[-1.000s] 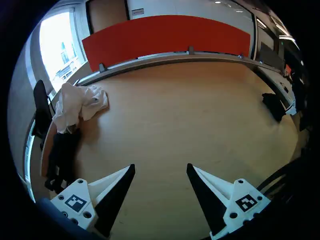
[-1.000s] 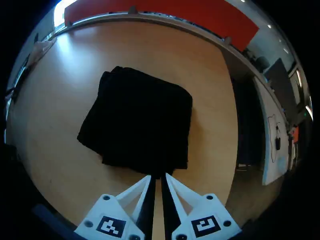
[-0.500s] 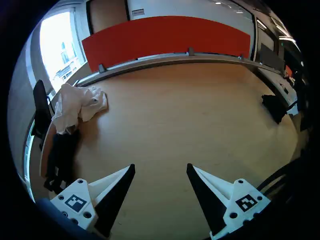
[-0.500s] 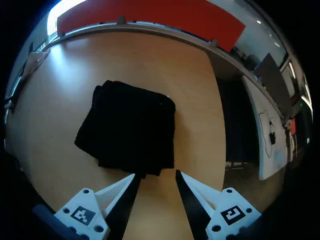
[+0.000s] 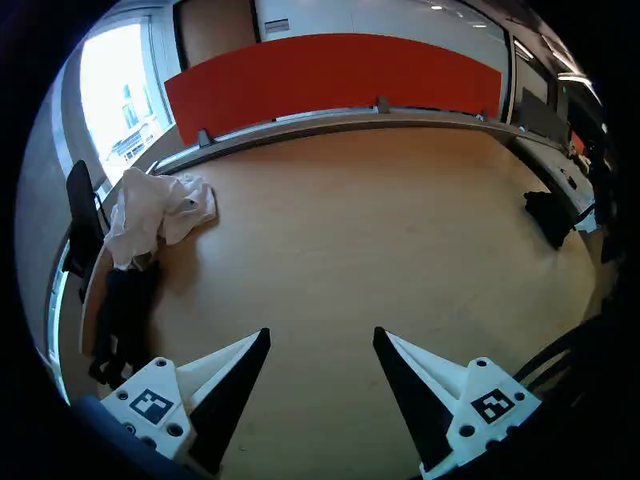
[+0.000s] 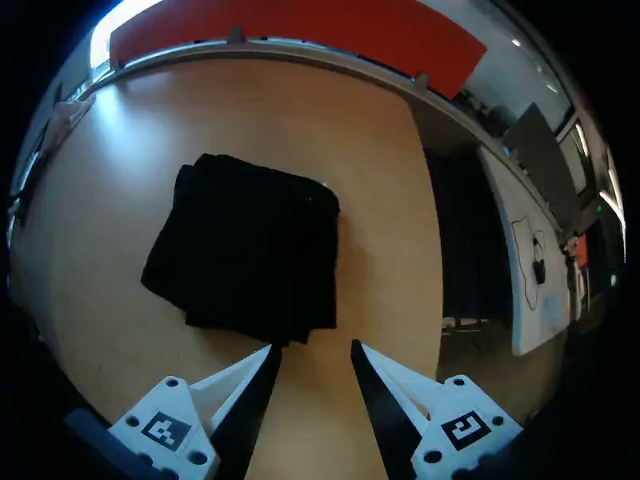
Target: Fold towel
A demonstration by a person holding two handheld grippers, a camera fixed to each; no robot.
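Note:
A black towel (image 6: 244,248), folded into a thick square, lies flat on the wooden table (image 6: 376,208) in the right gripper view. My right gripper (image 6: 314,357) stands open just short of the towel's near edge, with nothing between its fingers. In the left gripper view the same black towel (image 5: 549,214) is a small dark shape at the far right of the table. My left gripper (image 5: 320,340) is open over bare wood, far from any cloth.
A crumpled white cloth (image 5: 156,210) lies at the table's left edge, with dark cloth (image 5: 122,316) hanging below it and a black chair (image 5: 80,208) beside it. A red partition (image 5: 336,76) lines the far edge. Right of the table are a gap and another desk (image 6: 532,264).
My right gripper has opened, let go of the black towel's near edge and drawn back a little. The left gripper has stayed still.

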